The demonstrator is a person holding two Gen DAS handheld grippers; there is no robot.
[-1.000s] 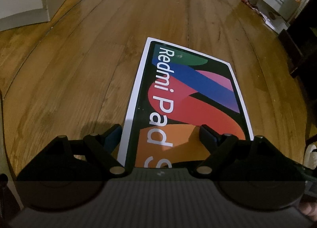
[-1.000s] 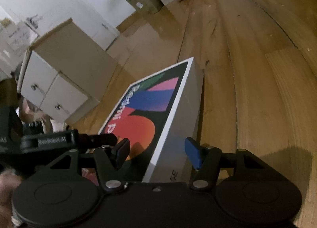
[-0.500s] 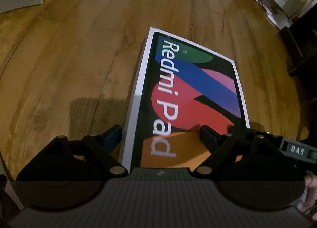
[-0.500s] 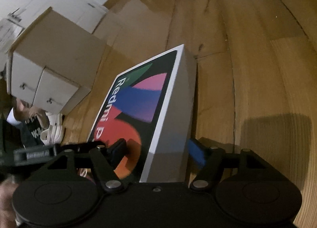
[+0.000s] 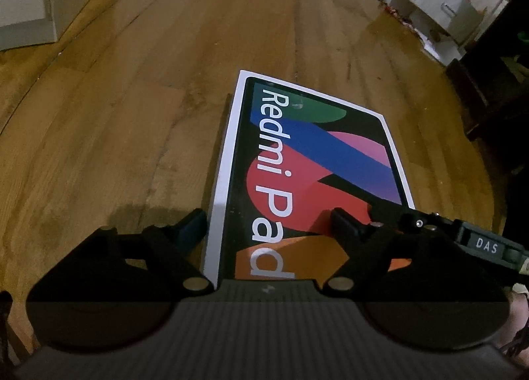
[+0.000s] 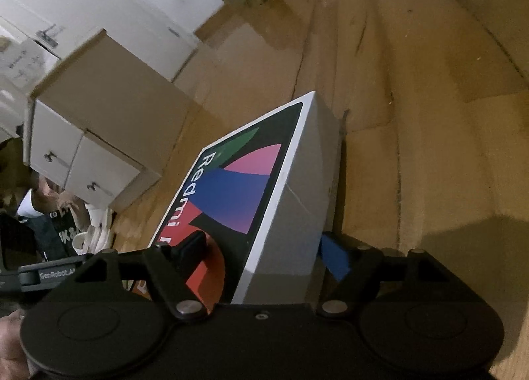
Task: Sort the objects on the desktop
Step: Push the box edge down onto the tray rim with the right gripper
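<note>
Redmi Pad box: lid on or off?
On. The Redmi Pad box shows its printed top unbroken, and the right wrist view shows its side closed, with no gap.

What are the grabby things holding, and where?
Both hold the Redmi Pad box: the right gripper clamps its near corner, face and underside; the left gripper straddles its near-left edge.

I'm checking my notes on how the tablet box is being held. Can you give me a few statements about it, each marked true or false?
1. Both grippers clamp the Redmi Pad box. True: the left gripper and right gripper each have a finger on its printed top and one under it.
2. The box lies flat on the wooden floor. False: it is held above it.
3. The box lid is off. False: it is closed.
4. A white drawer cabinet stands on the floor. True.
</note>
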